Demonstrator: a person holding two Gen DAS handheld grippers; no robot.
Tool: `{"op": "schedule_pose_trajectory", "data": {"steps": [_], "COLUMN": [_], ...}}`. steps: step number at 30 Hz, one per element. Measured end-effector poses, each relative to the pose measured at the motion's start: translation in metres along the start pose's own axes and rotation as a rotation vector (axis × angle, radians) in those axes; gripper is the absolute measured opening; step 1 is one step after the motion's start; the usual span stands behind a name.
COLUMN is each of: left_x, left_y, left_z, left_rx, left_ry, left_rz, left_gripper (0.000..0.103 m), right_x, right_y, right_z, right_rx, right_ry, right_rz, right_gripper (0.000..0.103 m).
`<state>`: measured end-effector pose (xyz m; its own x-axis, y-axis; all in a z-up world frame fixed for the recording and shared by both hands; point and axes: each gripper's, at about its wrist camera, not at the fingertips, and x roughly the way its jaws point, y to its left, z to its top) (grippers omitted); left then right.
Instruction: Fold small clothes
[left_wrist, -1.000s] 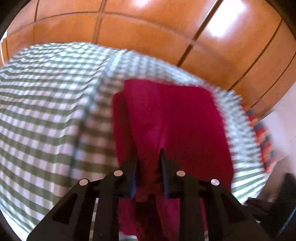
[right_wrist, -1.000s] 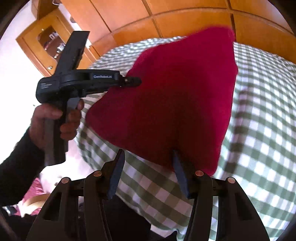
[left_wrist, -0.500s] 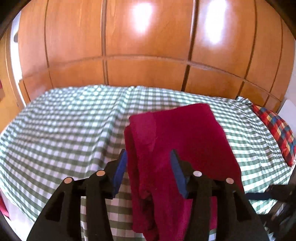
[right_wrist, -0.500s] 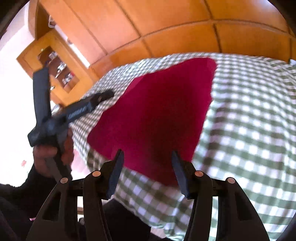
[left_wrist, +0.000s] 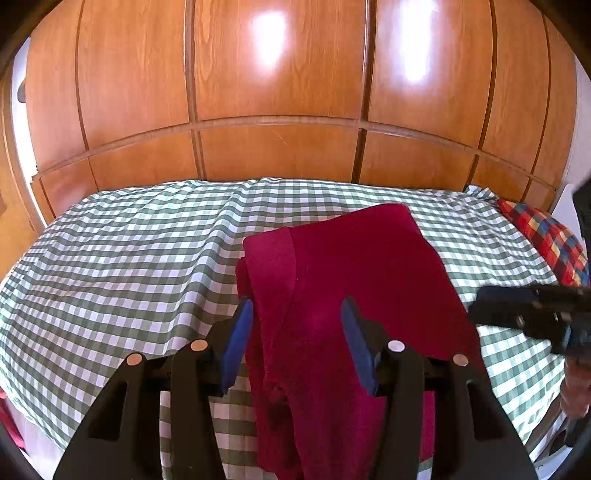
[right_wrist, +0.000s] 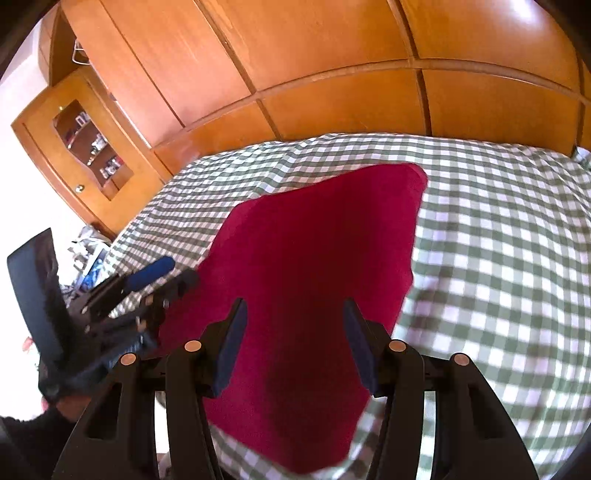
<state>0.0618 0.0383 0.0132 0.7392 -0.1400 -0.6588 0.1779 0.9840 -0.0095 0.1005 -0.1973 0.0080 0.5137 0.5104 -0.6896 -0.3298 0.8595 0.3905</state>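
Note:
A dark red garment (left_wrist: 354, 280) lies folded on the green checked bedspread (left_wrist: 129, 258), with a narrow folded strip along its left side. It also shows in the right wrist view (right_wrist: 314, 266). My left gripper (left_wrist: 297, 325) is open and empty, held above the garment's near end. My right gripper (right_wrist: 293, 328) is open and empty above the garment's near edge. The right gripper shows at the right edge of the left wrist view (left_wrist: 532, 314). The left gripper shows at the left of the right wrist view (right_wrist: 147, 291).
Wooden wardrobe doors (left_wrist: 280, 92) stand behind the bed. A multicoloured checked pillow (left_wrist: 546, 236) lies at the bed's right end. A wooden cabinet with a glass door (right_wrist: 85, 144) stands at the left. The bedspread (right_wrist: 498, 240) spreads to the right of the garment.
My left gripper has let go of the red garment, opened and drawn back. The garment has settled flat on the bed. My right gripper has stayed open and pulled back a little.

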Motion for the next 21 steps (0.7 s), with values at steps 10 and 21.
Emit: {"op": "schedule_pose_trajectory", "data": {"steps": [10, 21], "left_x": [0.021, 0.048], "left_y": [0.008, 0.018], "left_z": [-0.013, -0.038], "left_rx": [-0.008, -0.028], "left_ry": [0.057, 0.109], "left_rz": [0.023, 0.024], "left_gripper": [0.050, 0.053], "right_x": [0.033, 0.073], "right_y": [0.003, 0.001], "right_z": [0.018, 0.016], "right_rx": [0.005, -0.030], "right_ry": [0.013, 0.051], "right_rz": [-0.055, -0.124], "right_gripper": [0.052, 0.055]}}
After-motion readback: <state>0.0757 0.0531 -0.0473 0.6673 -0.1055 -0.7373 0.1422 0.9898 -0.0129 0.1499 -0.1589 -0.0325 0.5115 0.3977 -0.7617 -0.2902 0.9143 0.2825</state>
